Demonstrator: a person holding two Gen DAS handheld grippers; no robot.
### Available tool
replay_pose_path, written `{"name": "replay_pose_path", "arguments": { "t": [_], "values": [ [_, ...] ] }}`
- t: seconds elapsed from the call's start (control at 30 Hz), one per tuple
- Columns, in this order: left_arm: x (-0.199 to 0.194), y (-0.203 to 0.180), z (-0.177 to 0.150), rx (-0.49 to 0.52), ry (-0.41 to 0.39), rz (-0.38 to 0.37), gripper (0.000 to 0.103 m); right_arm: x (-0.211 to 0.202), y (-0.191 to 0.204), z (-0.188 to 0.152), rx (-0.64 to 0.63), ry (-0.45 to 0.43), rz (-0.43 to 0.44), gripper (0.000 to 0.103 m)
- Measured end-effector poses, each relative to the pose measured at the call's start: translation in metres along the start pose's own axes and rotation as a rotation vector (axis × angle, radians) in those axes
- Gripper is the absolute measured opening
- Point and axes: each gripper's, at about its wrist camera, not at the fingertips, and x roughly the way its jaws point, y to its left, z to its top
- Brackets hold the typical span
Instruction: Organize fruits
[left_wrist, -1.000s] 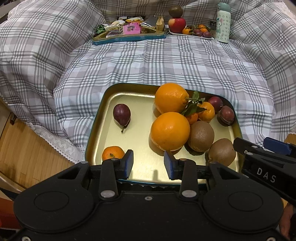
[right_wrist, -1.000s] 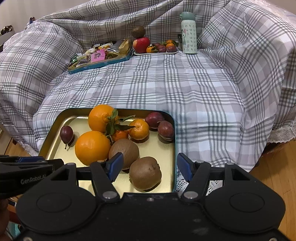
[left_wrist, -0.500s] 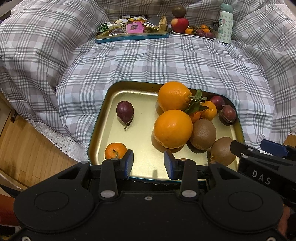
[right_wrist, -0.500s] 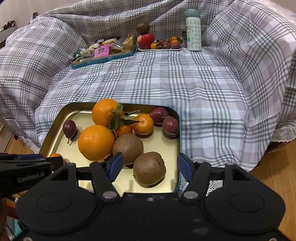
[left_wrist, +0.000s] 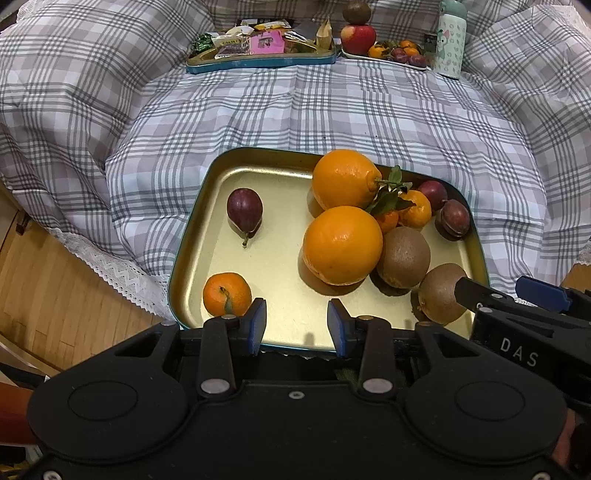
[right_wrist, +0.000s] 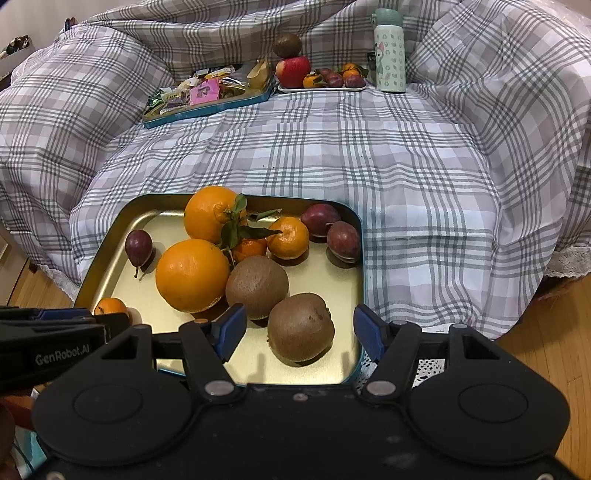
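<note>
A gold tray (left_wrist: 280, 273) (right_wrist: 332, 280) sits on the plaid bedding near its front edge. It holds two large oranges (left_wrist: 341, 243) (right_wrist: 192, 275), two kiwis (left_wrist: 404, 256) (right_wrist: 301, 326), small mandarins (left_wrist: 226, 294) (right_wrist: 288, 236), and dark purple fruits (left_wrist: 244, 209) (right_wrist: 343, 240). My left gripper (left_wrist: 296, 325) is open and empty over the tray's near edge, beside the lone mandarin. My right gripper (right_wrist: 299, 330) is open, with the nearest kiwi between its fingers, apart from them.
At the back stand a blue tray of snack packets (left_wrist: 258, 48) (right_wrist: 207, 94), a white plate with an apple, kiwi and small fruits (left_wrist: 384, 51) (right_wrist: 321, 75), and a pale green bottle (left_wrist: 448, 37) (right_wrist: 388, 50). Wooden floor (left_wrist: 55, 295) lies below the bedding's lace edge.
Both grippers have drawn back a little from the tray, so the fruits sit higher in both views. The lone mandarin shows more fully. Neither gripper's opening has changed.
</note>
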Motion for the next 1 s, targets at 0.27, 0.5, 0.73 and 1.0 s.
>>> {"name": "replay_pose_path", "arguments": {
  "t": [0.27,0.5,0.73,1.0],
  "values": [
    [0.003,0.001,0.0,-0.002,0.016,-0.009,0.046,0.003,0.0,0.0,-0.004,0.014,0.004,0.068],
    [0.006,0.001,-0.001,-0.001,0.031,-0.012,0.046,0.005,-0.001,-0.001,-0.004,0.028,0.008,0.068],
    [0.012,0.001,0.0,-0.005,0.056,-0.008,0.046,0.009,-0.002,-0.001,-0.005,0.046,0.009,0.068],
    [0.02,0.002,0.004,-0.001,0.072,0.015,0.046,0.019,-0.003,0.001,-0.008,0.074,0.001,0.068]
  ]
}}
